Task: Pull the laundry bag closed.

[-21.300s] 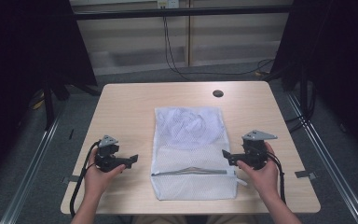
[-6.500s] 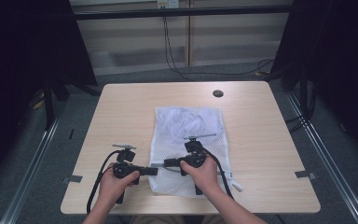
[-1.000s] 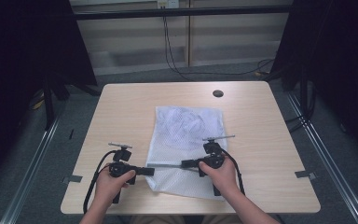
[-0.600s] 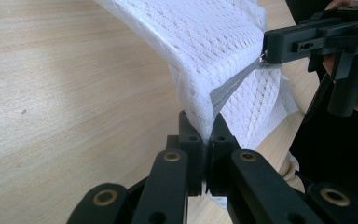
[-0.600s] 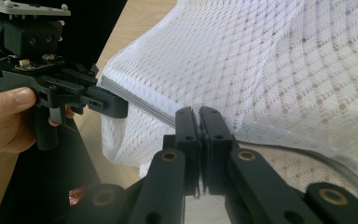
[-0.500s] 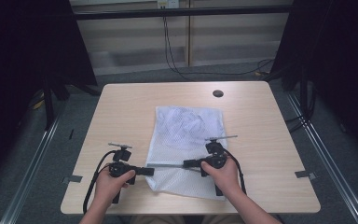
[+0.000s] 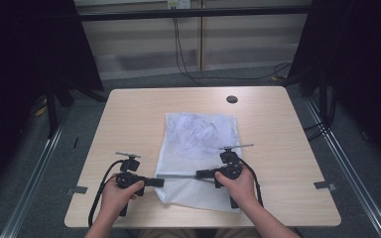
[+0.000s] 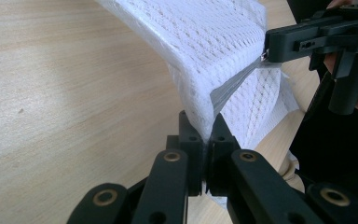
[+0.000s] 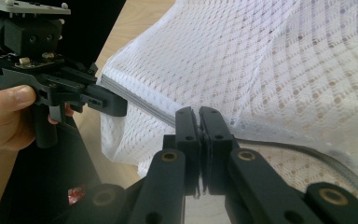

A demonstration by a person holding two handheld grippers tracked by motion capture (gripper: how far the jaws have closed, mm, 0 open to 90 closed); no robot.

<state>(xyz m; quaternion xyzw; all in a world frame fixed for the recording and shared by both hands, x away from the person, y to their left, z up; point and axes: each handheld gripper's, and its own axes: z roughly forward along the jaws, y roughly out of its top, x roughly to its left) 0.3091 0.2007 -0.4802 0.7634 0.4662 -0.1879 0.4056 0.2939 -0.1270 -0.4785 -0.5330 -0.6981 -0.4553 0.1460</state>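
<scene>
Zipping or unzipping a white mesh laundry bag (image 7: pixel 198 156) lying flat on the tabletop (image 7: pixel 129 119). Left claw (image 8: pixel 204 140) clamped on the bag's edge at the zipper end, mesh rising straight ahead of its tips. Right claw (image 9: pixel 199 122) closed tight on what is likely the zipper pull, mesh spread ahead and to its right. Zipper line (image 7: pixel 178 176) taut between the two claws. Judgement: hold the left claw as anchor, draw the right one straight along the track, low to the tabletop; any slack and the mesh may snag
</scene>
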